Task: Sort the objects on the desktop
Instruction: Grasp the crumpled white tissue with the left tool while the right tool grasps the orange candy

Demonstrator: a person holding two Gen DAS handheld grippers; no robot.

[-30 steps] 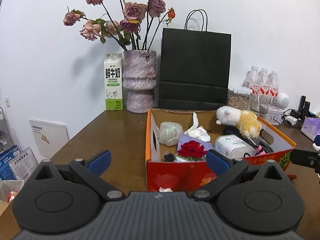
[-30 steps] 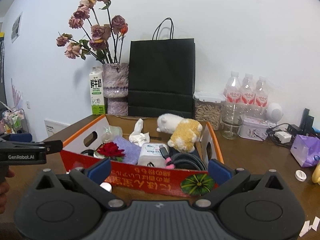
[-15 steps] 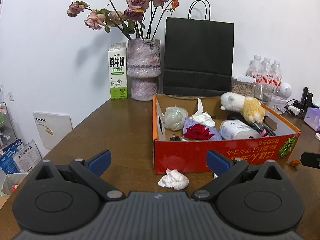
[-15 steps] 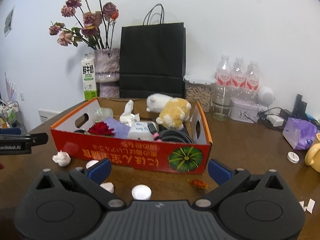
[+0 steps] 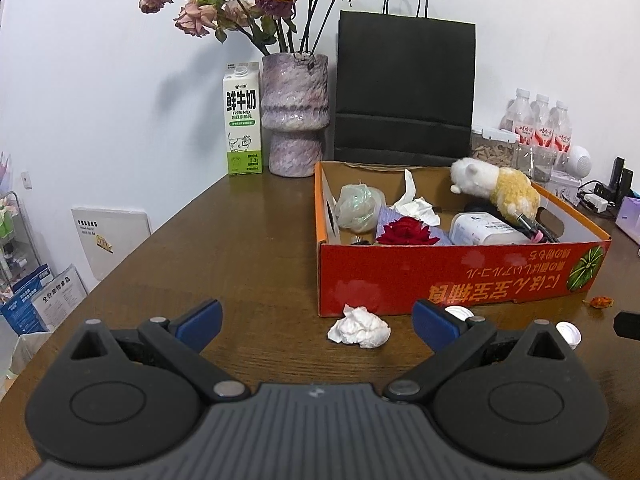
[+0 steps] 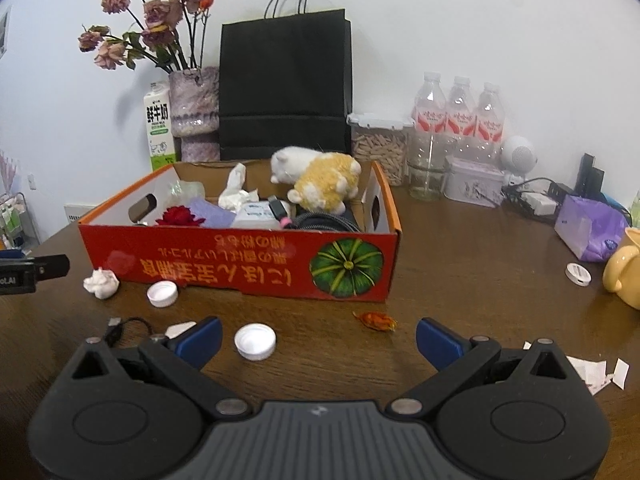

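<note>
Both the left gripper and the right gripper are spread wide and empty. The tissue wad lies on the table at the left gripper's 12 o'clock, just before the box. It looks light and soft, likely to crush, so pinch across its middle.

Left gripper sits low and level, jaws spread wide, blue fingertips well apart — nothing between them. Right gripper matches it — fingers splayed, blue pads empty, pointing forward. The left gripper's black tip pokes into the right wrist view at the far left edge.
</note>
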